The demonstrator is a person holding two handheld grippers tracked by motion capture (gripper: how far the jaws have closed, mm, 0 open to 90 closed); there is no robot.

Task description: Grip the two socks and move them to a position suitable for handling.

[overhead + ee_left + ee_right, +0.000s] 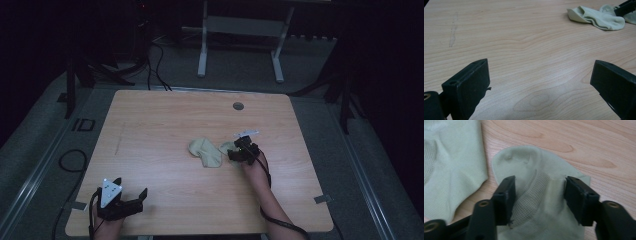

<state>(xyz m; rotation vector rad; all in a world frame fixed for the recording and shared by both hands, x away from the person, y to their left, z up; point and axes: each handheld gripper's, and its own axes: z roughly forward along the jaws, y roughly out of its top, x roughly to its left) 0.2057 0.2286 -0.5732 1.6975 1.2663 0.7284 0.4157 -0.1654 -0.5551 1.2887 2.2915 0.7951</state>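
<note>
2 pale socks [205, 152] lie touching; right claw [539, 192] gapes astride one, left claw [131, 200] gapes over bare table [165, 120].

Your right gripper [539, 200]: black jaws. Sock [541, 195] between them was pale green, mesh-knit band down middle. Second sock [451, 165] beside it matched, pale green. Table [579, 142] beneath was light wood grain.
</note>
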